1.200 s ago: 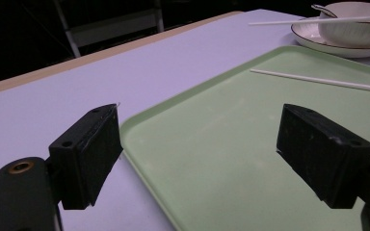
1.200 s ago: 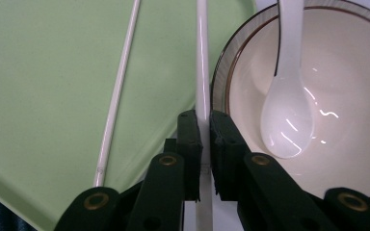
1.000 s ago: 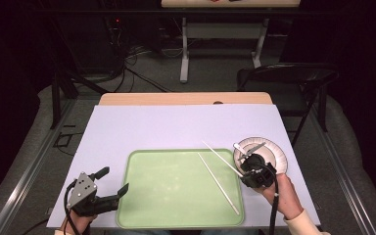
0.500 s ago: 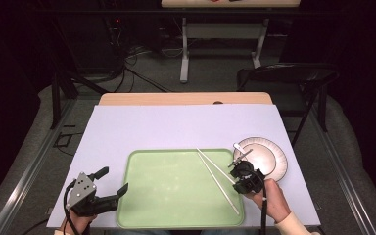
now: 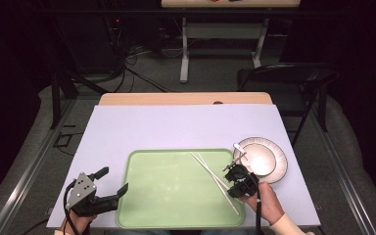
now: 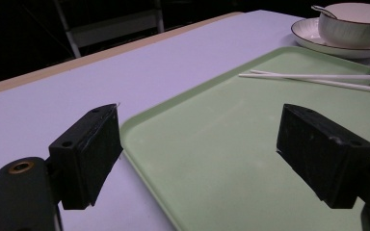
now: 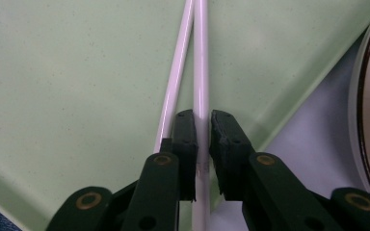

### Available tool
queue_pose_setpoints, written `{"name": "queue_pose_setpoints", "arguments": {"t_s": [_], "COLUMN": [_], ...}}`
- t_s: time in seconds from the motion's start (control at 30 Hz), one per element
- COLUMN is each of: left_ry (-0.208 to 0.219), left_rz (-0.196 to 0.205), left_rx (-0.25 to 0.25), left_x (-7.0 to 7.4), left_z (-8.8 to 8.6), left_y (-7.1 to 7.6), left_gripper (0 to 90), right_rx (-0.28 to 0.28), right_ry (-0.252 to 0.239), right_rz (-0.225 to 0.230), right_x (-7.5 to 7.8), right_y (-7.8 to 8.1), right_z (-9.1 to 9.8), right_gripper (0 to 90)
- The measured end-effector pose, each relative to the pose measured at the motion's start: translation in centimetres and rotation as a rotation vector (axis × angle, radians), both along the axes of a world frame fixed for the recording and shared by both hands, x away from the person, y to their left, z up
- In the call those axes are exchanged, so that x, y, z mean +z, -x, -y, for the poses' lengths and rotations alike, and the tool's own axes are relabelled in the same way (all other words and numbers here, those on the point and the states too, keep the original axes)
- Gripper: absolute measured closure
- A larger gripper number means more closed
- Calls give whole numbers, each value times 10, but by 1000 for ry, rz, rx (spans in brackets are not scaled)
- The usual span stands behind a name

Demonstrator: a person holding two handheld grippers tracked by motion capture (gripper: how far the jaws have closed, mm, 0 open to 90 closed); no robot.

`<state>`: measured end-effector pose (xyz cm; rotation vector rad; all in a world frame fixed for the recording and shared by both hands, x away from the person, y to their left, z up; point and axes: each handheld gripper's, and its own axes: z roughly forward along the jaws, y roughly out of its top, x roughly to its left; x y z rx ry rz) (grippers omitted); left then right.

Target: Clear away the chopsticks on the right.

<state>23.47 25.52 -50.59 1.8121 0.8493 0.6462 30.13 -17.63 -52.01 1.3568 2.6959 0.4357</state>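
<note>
Two white chopsticks (image 5: 214,177) lie side by side on the right part of a pale green tray (image 5: 171,196). My right gripper (image 5: 231,172) is low over the tray's right edge. In the right gripper view its pads (image 7: 185,130) close on one chopstick (image 7: 201,57), while the other chopstick (image 7: 178,62) lies just to the left on the tray (image 7: 77,72). These jaws have just been opening slightly, with the chopstick still between them. My left gripper (image 5: 111,182) rests open at the tray's left edge, and its jaws (image 6: 200,154) hold nothing.
A white plate (image 5: 280,169) with a dark rim carries a white bowl (image 5: 260,157) and a spoon (image 5: 239,149), just right of the tray. The lilac table cover (image 5: 176,127) stretches behind the tray. A folding chair (image 5: 284,76) stands beyond the table's far right corner.
My right gripper came down and leftward from over the plate to the tray, bringing the second chopstick beside the first. The left gripper kept still.
</note>
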Motion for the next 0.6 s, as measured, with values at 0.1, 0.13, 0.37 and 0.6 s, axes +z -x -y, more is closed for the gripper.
{"name": "queue_pose_setpoints", "arguments": {"t_s": [0.1,0.13,0.37,0.6], "left_ry": [-2,-1,-3,-4], "left_rz": [0,0,-1,-1], "left_rx": [1,0,-2,-2], "left_x": [0,0,0,0], "left_z": [0,0,0,0], "left_y": [0,0,0,0], "left_gripper": [155,155,155,155], "right_rx": [-4,-2,11,37], "right_ry": [0,-4,-2,-4], "right_rz": [-10,-15,-15,20], "right_x": [-1,-2,-4,2], "right_y": [1,1,2,4], "right_z": [0,-1,-2,-1], "right_gripper": [791,792,758,532]}}
